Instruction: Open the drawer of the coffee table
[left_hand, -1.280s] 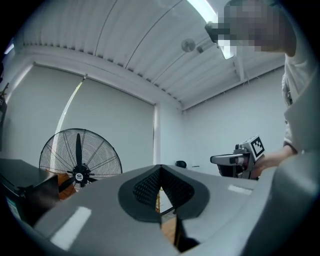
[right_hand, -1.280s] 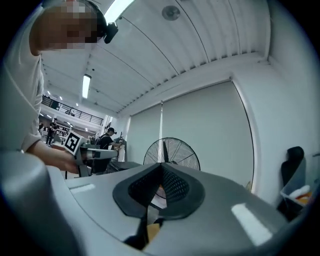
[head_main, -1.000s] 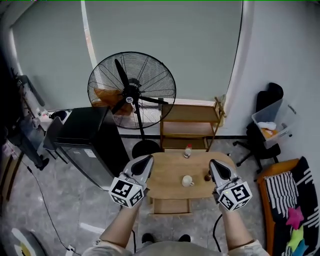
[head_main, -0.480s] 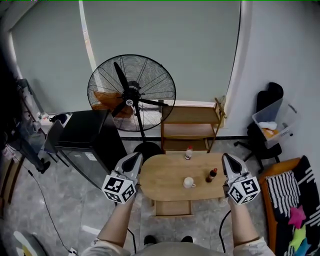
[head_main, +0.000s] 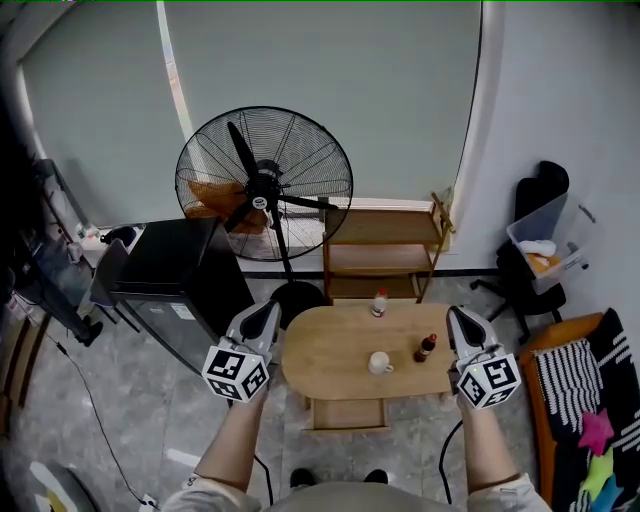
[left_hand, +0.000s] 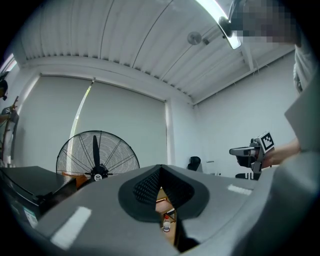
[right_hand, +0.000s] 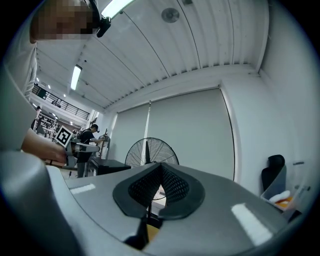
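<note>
Out in front of you, your left gripper (head_main: 268, 309) and right gripper (head_main: 458, 314) hover level, jaws pressed together on nothing, flanking the oval light-wood coffee table (head_main: 330, 352). Its pale wooden drawer (head_main: 345, 413) sits lower, under the near edge between your arms. I cannot tell whether it is pulled out.

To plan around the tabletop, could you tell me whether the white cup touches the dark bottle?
Apart. The head view shows a strip of bare coffee table top between the white cup and the dark bottle.
</note>
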